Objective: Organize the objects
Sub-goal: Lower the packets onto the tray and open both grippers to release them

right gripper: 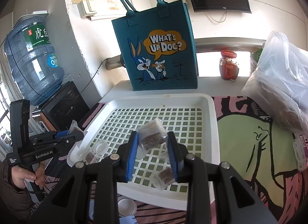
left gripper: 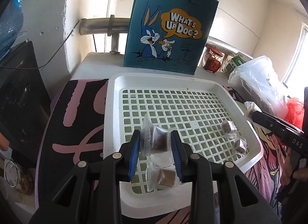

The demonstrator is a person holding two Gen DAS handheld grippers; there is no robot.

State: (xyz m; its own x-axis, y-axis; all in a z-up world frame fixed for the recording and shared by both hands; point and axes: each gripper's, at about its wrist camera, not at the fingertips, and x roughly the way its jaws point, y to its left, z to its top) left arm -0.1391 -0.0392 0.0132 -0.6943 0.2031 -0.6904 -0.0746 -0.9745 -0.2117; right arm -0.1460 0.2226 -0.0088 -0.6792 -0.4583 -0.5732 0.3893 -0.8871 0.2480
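L gripper pinches a clear-wrapped brown cube between its blue pads, held above the near part of the white grid tray; R gripper likewise pinches a second wrapped cube, lifted over the tray's middle; both sets of fingers closed snug on the packets, not spread. Still lying in the tray: one packet at the near edge under the L gripper, two more packets toward the tray's right side in the L wrist view. Blue felt tote w/ cartoon rabbit stands upright just behind the tray; red-lidded jar behind the tray to the right, beside the tote; crumpled plastic bag right of the tray; water jug well left of the tray.
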